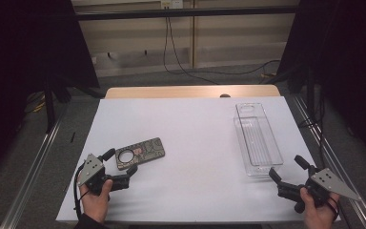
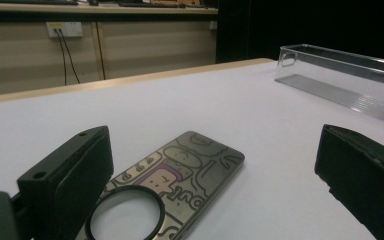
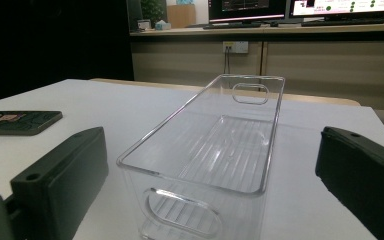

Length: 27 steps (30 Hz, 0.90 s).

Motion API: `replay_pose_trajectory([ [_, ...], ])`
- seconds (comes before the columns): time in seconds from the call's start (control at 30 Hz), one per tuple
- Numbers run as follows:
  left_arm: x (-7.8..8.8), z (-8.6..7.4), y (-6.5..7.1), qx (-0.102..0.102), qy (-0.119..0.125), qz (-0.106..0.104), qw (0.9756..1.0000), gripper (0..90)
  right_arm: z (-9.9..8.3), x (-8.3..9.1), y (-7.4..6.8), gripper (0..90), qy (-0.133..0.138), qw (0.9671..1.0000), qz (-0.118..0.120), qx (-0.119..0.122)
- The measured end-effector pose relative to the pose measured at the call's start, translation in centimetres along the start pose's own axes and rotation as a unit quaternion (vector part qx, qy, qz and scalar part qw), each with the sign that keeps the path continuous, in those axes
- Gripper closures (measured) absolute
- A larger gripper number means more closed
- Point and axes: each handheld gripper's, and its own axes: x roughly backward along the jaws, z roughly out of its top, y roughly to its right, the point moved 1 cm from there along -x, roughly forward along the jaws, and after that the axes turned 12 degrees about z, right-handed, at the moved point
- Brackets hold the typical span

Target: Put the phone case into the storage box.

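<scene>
A phone case point(image 1: 140, 153) with cartoon drawings and a round ring lies flat on the white table at the left. My left gripper point(image 1: 120, 161) is open at the case's near end, its jaws spread to either side of the ring end; the left gripper view has the case point(image 2: 180, 182) lying between them. A clear plastic bin point(image 1: 258, 138) stands empty at the right. My right gripper point(image 1: 288, 168) is open just in front of the bin's near end. In the right gripper view the bin point(image 3: 215, 150) sits ahead, and the case point(image 3: 17, 122) lies far left.
White sheet point(image 1: 190, 143) covers the table, with a wooden strip point(image 1: 193, 91) along the far edge. Metal rails run along both sides of the table. Black curtains hang left and right, and cables point(image 1: 181, 62) trail on the floor beyond.
</scene>
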Motion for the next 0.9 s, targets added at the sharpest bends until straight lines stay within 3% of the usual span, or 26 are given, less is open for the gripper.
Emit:
replay_pose_trajectory([
  [0.23, -0.7, 0.5, -0.2, -0.011, 0.005, 0.012, 0.9999, 1.6, 0.0, 0.1, -0.1, 0.0, 0.001, 1.0000, 0.000, 0.000],
  [0.5, -1.8, 0.7, -0.1, -0.013, -0.003, 0.002, 0.9999, 1.2, 0.0, 0.1, -0.2, 0.0, -0.003, 1.0000, -0.001, 0.003],
  [0.63, -2.9, 1.4, 0.2, -0.032, -0.002, 0.006, 0.9995, 1.2, 0.0, 0.1, -0.2, 0.0, -0.003, 1.0000, 0.000, 0.003],
  [0.83, -4.0, 2.2, 0.5, -0.035, 0.008, 0.005, 0.9994, 1.7, 0.0, 0.1, -0.2, 0.0, -0.004, 1.0000, -0.001, 0.003],
  [0.9, -4.5, 2.4, 0.6, -0.023, 0.005, -0.001, 0.9997, 1.5, 0.0, 0.1, -0.2, 0.0, -0.003, 1.0000, -0.001, 0.004],
])
